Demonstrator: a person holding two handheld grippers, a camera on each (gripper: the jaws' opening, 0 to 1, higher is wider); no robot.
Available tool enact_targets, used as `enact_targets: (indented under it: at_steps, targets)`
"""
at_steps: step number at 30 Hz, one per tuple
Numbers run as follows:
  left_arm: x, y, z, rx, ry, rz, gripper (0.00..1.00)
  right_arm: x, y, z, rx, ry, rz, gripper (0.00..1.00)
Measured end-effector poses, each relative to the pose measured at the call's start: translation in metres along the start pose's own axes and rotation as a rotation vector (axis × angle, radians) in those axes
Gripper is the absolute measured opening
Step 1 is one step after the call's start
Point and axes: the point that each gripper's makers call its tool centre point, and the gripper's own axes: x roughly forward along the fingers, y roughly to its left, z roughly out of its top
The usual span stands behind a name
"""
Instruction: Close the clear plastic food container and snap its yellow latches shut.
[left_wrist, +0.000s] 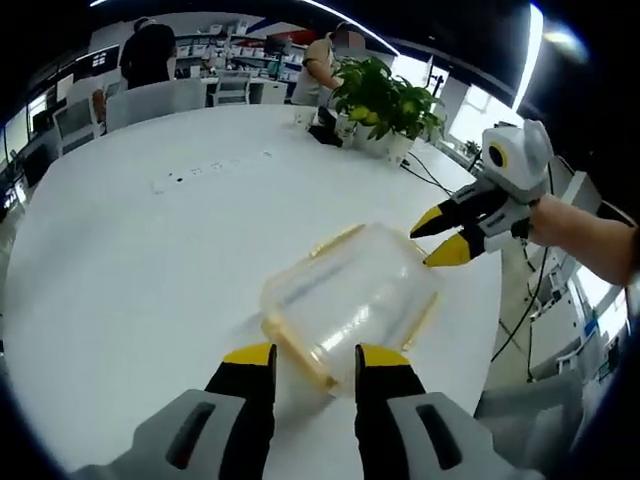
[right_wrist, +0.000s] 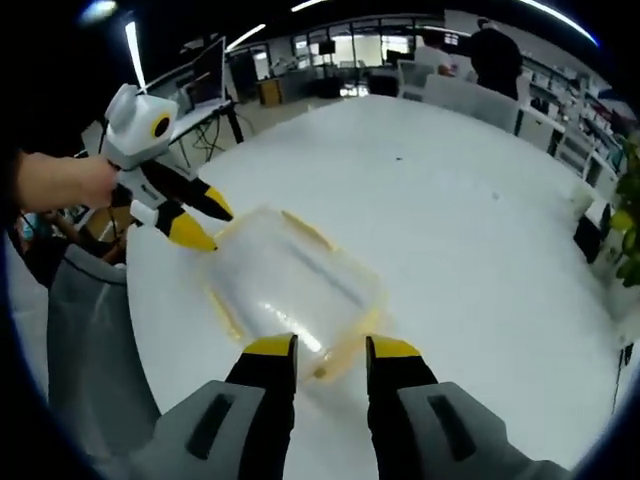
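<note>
Container (left_wrist: 350, 305) on white desk (left_wrist: 130, 250): light, stiff, probably slick; grip at yellow latches (left_wrist: 300, 355). Left tool (left_wrist: 315, 358), right tool (right_wrist: 330, 345) released, flanking container ends.

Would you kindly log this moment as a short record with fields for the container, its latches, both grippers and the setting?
container: clear plastic food container on white table, lid on
latches: yellow latches along its edges; snapped or not, cannot tell
left gripper: open, at one end of the container
right gripper: open, at the opposite end
setting: potted plants at the table's far edge
</note>
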Motion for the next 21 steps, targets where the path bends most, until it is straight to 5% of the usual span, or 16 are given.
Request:
enact_targets:
  at_steps: [21]
  targets:
    - [0.0036,0.0007,-0.0020,-0.167,-0.043,-0.009,0.23,0.0022,-0.0047,-0.0028,0.222,-0.083,0.017,0.23]
